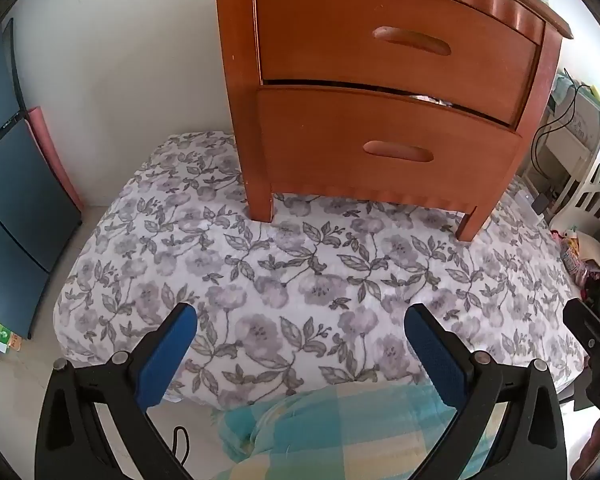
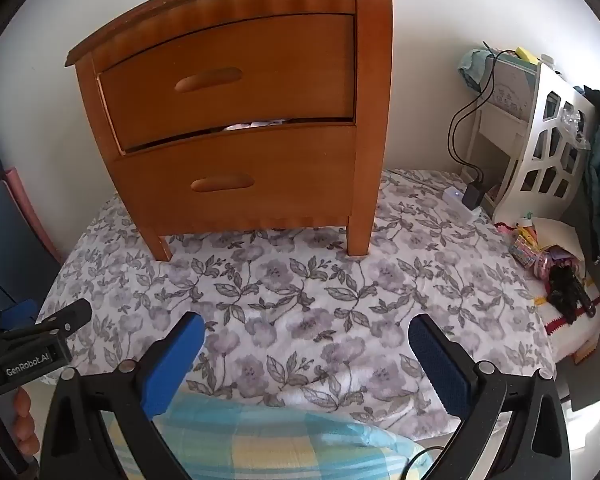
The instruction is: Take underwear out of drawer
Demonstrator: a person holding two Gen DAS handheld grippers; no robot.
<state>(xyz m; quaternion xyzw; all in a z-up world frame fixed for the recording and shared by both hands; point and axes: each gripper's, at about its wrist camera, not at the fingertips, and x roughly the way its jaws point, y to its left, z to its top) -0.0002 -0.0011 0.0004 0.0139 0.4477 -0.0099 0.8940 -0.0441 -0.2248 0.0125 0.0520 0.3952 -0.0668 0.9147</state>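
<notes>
orange-brown wooden nightstand (image 2: 236,120) on floral bed (image 2: 300,300); lower drawer (image 2: 236,184) barely ajar, pale underwear (image 2: 254,124) peeking at its top gap. left gripper (image 1: 300,336) and right gripper (image 2: 306,340): jaws wide, empty. task unstarted; opening and removal remain.

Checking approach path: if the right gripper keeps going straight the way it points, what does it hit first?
Probably the floral bedspread in front of the nightstand; the open right gripper points downward, short of the drawers. Depth is unclear.
</notes>
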